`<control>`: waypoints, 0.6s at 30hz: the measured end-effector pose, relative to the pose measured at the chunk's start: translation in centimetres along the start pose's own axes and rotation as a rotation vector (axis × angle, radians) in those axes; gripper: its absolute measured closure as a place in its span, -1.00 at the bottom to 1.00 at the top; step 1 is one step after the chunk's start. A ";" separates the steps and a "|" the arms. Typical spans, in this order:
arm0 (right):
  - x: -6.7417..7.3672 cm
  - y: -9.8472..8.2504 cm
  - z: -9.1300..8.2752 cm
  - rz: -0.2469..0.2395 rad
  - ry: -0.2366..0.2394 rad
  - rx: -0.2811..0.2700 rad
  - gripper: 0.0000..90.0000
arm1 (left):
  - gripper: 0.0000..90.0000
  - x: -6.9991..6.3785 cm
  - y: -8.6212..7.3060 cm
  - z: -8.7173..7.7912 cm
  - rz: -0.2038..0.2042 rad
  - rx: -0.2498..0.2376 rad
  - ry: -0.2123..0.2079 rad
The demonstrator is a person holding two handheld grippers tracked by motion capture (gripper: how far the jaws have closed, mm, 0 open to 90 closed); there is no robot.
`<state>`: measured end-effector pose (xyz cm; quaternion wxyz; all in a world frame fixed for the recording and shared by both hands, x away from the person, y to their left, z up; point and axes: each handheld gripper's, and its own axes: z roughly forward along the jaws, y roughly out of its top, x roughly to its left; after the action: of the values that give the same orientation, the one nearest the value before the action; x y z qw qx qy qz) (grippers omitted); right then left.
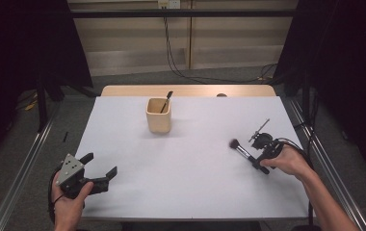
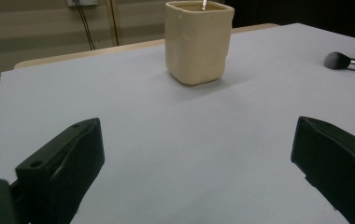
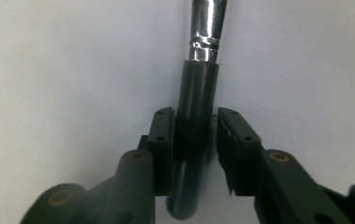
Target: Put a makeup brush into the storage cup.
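Observation:
A black-handled makeup brush [image 1: 244,152] with a silver ferrule lies on the white table top at the right, its dark bristle head toward the table's middle. My right gripper [image 1: 259,162] is down at the handle's end. In the right gripper view the handle [image 3: 199,88] runs between the jaws of the right gripper [image 3: 194,114]: one pad rests against it and the other stands a sliver away. My left gripper [image 1: 102,162] is open and empty near the front left. From the left gripper [image 2: 199,123] I see the brush head [image 2: 337,59] far off.
A cream square cup [image 1: 158,120] stands at the back middle of the table, with another thin brush [image 1: 166,101] leaning inside it. The cup [image 2: 198,44] is straight ahead of my left gripper. Metal rails run along both sides of the table.

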<state>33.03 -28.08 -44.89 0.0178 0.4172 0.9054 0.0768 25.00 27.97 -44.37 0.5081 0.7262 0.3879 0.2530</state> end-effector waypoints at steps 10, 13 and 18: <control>0.1 -0.1 0.0 0.021 -0.002 -0.006 0.67 | -0.94 0.0 0.0 0.1 -0.002 0.001 0.005; 0.3 -0.3 0.0 0.025 -0.008 -0.023 0.67 | -0.94 0.0 0.0 0.2 -0.006 0.004 0.007; 0.2 -0.5 -0.1 0.038 -0.005 -0.035 0.67 | -0.94 0.1 0.0 0.2 -0.001 0.004 0.006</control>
<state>32.51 -28.21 -44.83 0.0257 0.4341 0.8958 0.0919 25.16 27.93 -44.45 0.5058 0.7262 0.3903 0.2540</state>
